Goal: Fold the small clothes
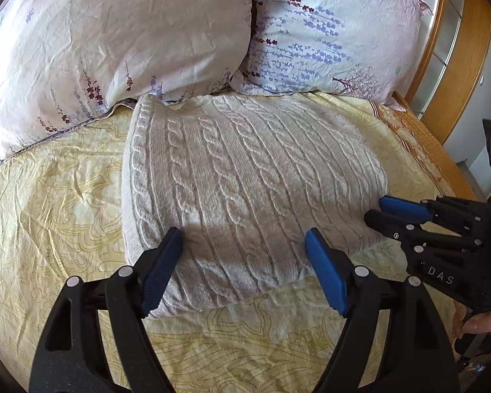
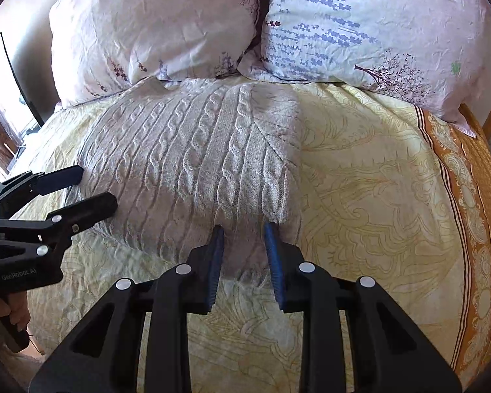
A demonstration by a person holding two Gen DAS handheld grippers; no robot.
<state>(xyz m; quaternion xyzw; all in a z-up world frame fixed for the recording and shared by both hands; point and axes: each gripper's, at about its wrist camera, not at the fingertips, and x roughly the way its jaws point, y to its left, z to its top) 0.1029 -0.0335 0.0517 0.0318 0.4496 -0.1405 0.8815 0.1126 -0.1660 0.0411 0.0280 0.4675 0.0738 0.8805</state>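
Note:
A white cable-knit sweater [image 1: 245, 177] lies folded into a rectangle on the yellow patterned bedspread [image 1: 49, 213], its far edge against the pillows. It also shows in the right wrist view [image 2: 193, 163]. My left gripper [image 1: 245, 239] is open wide, its fingers over the sweater's near edge. My right gripper [image 2: 244, 229] is partly open, its blue pads over the sweater's near right corner, holding nothing. The right gripper [image 1: 374, 209] shows in the left wrist view at the sweater's right edge. The left gripper [image 2: 98, 186] shows in the right wrist view at the sweater's left edge.
Two floral pillows [image 1: 121, 49] [image 1: 337, 32] lie at the head of the bed. A wooden headboard [image 1: 468, 65] curves at the right. The bedspread has an orange border [image 2: 468, 196] along the right side.

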